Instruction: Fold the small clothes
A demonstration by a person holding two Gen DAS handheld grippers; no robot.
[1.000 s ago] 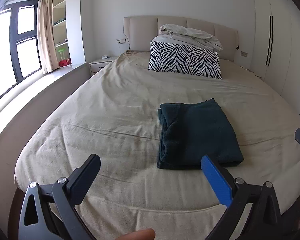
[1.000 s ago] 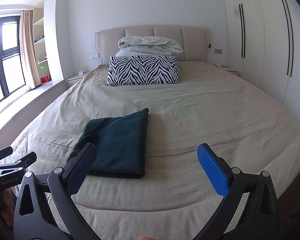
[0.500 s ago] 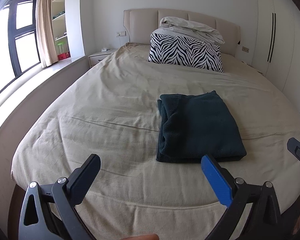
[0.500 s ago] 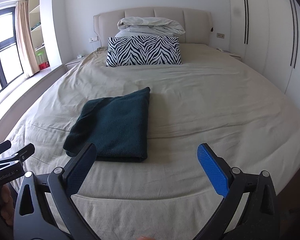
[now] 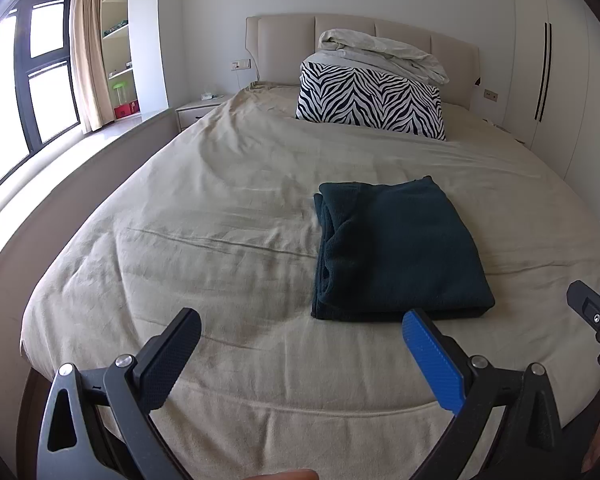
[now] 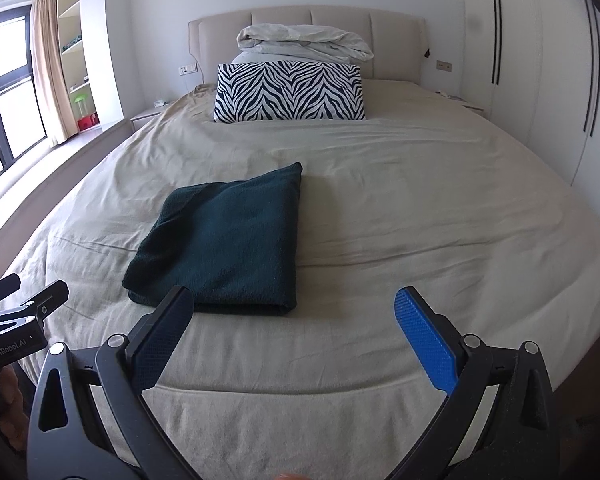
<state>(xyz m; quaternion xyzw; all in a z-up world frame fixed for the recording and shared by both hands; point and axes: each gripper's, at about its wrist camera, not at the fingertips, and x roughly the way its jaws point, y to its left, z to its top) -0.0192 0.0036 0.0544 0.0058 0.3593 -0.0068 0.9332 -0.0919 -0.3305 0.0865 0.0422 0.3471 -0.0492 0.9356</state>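
A dark teal garment [image 5: 396, 252] lies folded into a rectangle on the beige bed [image 5: 220, 216], near its foot; it also shows in the right wrist view [image 6: 228, 240]. My left gripper [image 5: 302, 334] is open and empty, held above the bed's foot, short of the garment and to its left. My right gripper [image 6: 294, 314] is open and empty, just short of the garment's near right corner. Each gripper shows at the edge of the other's view: the right one [image 5: 596, 320], the left one [image 6: 16, 312].
A zebra-print pillow [image 5: 370, 100] with a rumpled white duvet [image 5: 380, 54] on top stands at the headboard. A nightstand [image 5: 198, 110] and window ledge run along the left. White wardrobes [image 6: 560, 72] line the right wall.
Both grippers have tilted down and moved slightly forward toward the bed, so the garment sits a little higher and closer in view. Both stay open; the garment has not moved.
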